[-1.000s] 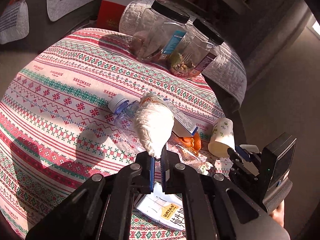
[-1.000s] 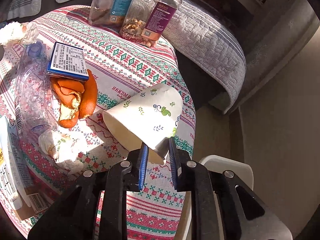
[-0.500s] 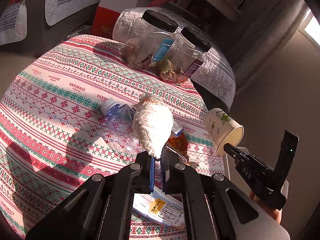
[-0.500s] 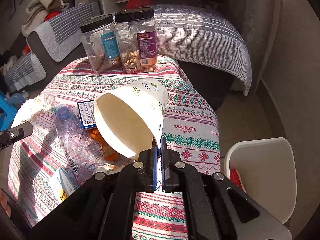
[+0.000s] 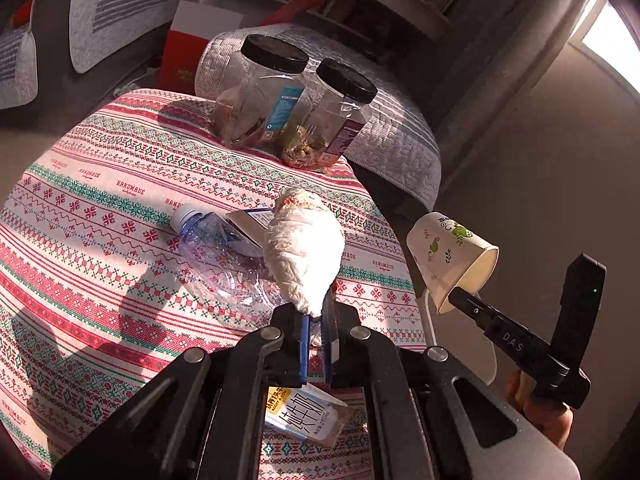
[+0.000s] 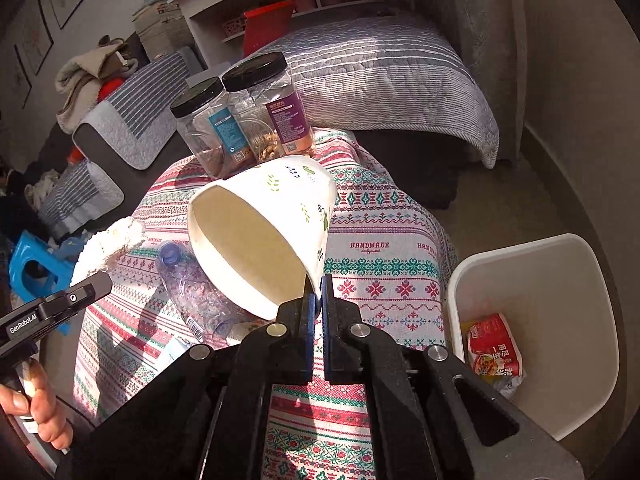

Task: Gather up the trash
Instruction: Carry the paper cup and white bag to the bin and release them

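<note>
My left gripper [image 5: 316,316] is shut on a crumpled white tissue wad [image 5: 305,254] and holds it above the table; the wad also shows in the right wrist view [image 6: 106,246]. My right gripper [image 6: 318,298] is shut on the rim of a white paper cup [image 6: 262,236] with green leaf prints, held tilted above the table's right side; the cup also shows in the left wrist view [image 5: 450,262]. A white trash bin [image 6: 560,264] stands on the floor at the right, with a red wrapper [image 6: 494,350] inside.
On the patterned tablecloth [image 5: 100,208] lie a crushed clear bottle [image 5: 216,248], a small carton [image 5: 304,416] and a blue-edged box [image 5: 250,218]. Two black-lidded jars [image 5: 264,96] [image 5: 332,116] stand at the far edge. A quilted bed [image 6: 372,68] lies beyond.
My right gripper closed on the cup's rim, lifted it off the table and carried it right, toward the bin. My left gripper kept the tissue wad and rose slightly.
</note>
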{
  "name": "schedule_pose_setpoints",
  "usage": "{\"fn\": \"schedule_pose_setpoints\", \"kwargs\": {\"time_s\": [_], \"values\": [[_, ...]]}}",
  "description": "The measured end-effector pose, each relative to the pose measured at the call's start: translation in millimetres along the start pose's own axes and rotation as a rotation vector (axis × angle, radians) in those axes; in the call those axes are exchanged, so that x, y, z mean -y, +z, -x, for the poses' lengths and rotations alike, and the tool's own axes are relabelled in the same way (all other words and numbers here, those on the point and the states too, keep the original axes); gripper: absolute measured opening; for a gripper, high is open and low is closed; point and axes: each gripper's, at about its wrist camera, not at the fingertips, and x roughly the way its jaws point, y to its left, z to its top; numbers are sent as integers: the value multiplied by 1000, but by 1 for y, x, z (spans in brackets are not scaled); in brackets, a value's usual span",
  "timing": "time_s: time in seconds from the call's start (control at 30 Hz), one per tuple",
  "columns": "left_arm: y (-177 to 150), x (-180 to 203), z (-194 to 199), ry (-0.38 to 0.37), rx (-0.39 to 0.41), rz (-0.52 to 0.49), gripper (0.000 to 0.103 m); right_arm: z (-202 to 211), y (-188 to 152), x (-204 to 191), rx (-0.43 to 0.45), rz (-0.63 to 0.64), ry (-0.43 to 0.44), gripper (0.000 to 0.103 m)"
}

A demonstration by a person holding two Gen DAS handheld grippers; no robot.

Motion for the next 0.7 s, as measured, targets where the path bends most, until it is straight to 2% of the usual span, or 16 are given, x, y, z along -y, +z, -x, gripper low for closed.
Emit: {"fn": "schedule_pose_setpoints", "kwargs": {"time_s": [0.17, 0.33, 0.43, 0.57, 0.7], "values": [[-17, 50, -16, -74, -38, -96, 4, 15, 1, 30, 1, -77, -6, 2], [-40, 101, -46, -127, -100, -182, 4, 25, -1, 68, -4, -176, -66, 2], [-58, 129, -67, -173, -140, -188, 4, 36, 0, 100, 22, -282, -90, 2], [-85, 167, -100, -219, -195, -197, 4, 52, -8, 144, 50, -407, -205, 2], [-109, 196, -133, -259, -256, -185, 4, 56, -22, 182, 18, -548, -212, 2]]}}
